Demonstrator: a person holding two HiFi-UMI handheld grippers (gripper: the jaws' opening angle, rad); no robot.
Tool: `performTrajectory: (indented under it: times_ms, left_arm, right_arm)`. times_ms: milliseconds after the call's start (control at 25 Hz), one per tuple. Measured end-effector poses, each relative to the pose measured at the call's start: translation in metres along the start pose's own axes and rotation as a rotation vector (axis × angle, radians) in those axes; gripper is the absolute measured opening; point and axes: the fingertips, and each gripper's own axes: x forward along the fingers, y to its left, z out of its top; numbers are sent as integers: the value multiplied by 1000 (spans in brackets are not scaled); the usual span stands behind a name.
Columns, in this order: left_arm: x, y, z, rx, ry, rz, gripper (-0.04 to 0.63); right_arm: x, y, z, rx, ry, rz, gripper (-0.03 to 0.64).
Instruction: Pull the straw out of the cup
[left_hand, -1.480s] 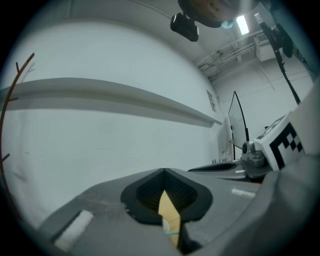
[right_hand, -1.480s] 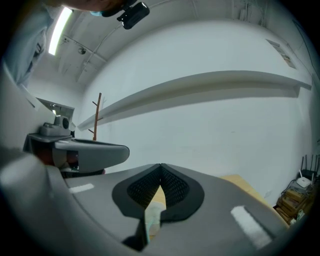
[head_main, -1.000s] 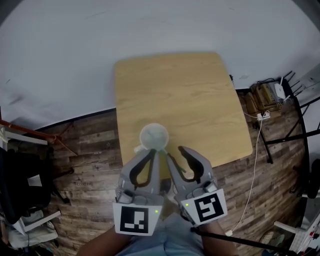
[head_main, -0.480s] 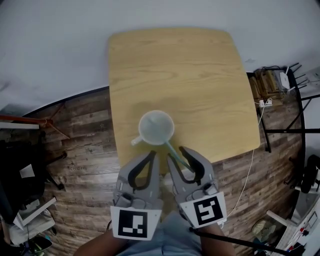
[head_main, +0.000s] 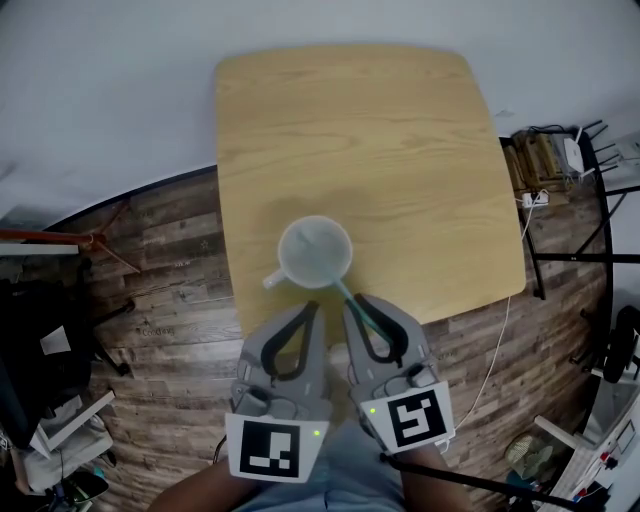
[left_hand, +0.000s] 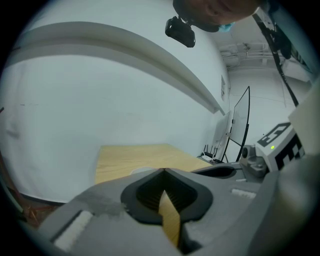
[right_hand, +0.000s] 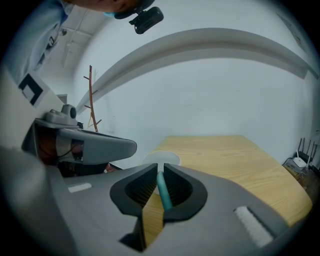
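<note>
A translucent white cup (head_main: 315, 252) with a handle stands near the front edge of the wooden table (head_main: 400, 150). A teal straw (head_main: 349, 297) leans out of it toward me. My right gripper (head_main: 360, 301) is just in front of the cup, and its jaws are closing with the straw between them. In the right gripper view the straw (right_hand: 162, 192) lies pinched between the ribbed pads, the cup (right_hand: 161, 160) just beyond. My left gripper (head_main: 308, 307) sits beside it, shut and empty, with its tips touching (left_hand: 164, 170).
The table stands against a white wall on a dark plank floor. A router and cables (head_main: 545, 165) lie at the right beside a black stand (head_main: 575, 270). Dark clutter (head_main: 40, 370) sits at the left.
Both grippers have sunk toward the table's front edge. The right jaws, wide apart round the straw half a second ago, have closed in on it.
</note>
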Motion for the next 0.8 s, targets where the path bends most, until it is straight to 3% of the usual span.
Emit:
performTrajectory:
  times_ms: [360, 800]
  left_arm:
    - [-4, -1, 8, 18, -26, 12, 18]
    - [-24, -14, 51, 56, -121, 34, 18]
  right_arm:
    - [-8, -1, 8, -1, -31, -12, 41]
    - [-35, -2, 59, -33, -165, -25, 40]
